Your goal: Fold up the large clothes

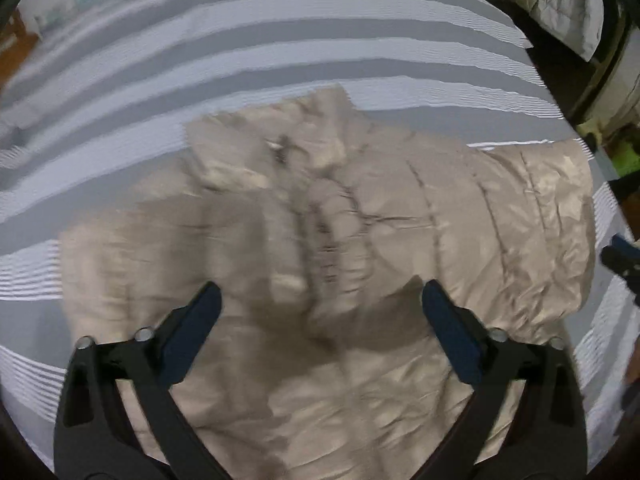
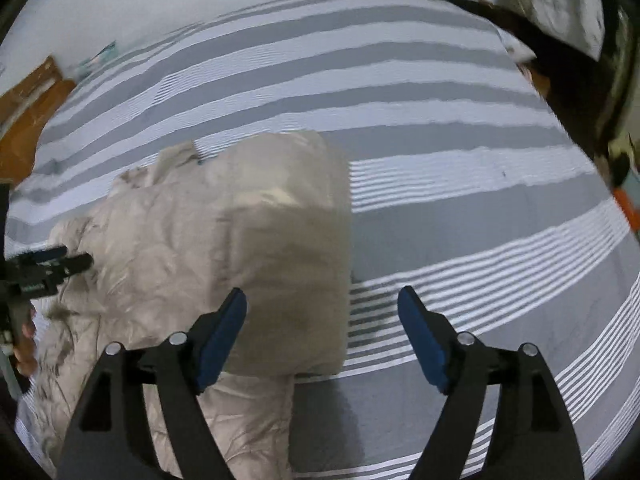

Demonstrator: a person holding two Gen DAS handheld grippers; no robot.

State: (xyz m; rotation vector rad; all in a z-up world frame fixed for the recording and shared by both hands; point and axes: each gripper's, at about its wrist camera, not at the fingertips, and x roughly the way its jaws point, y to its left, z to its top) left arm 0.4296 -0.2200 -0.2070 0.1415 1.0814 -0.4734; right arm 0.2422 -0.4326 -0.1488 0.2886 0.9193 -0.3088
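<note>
Two wide-open grippers, nothing held, above our beige puffer jacket (image 1: 320, 240).
It looks light, slippery; we'd pinch a quilted edge.

We see our left gripper (image 1: 320, 300) hanging wide open above the crumpled beige padded jacket (image 1: 400, 216), which lies on the grey-and-white striped bedspread (image 1: 280, 56).

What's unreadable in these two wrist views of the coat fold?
- Coat, left wrist view: near hem cut off by the bottom edge and covered by the left tool; middle smeared by motion blur, so closure details are unreadable.
- Coat, right wrist view: left part runs behind the left tool and off the frame edge.
- Right tool, left wrist view: only a tip shows at the right edge.
- Things beyond the bed: blurred, too small to name.
</note>
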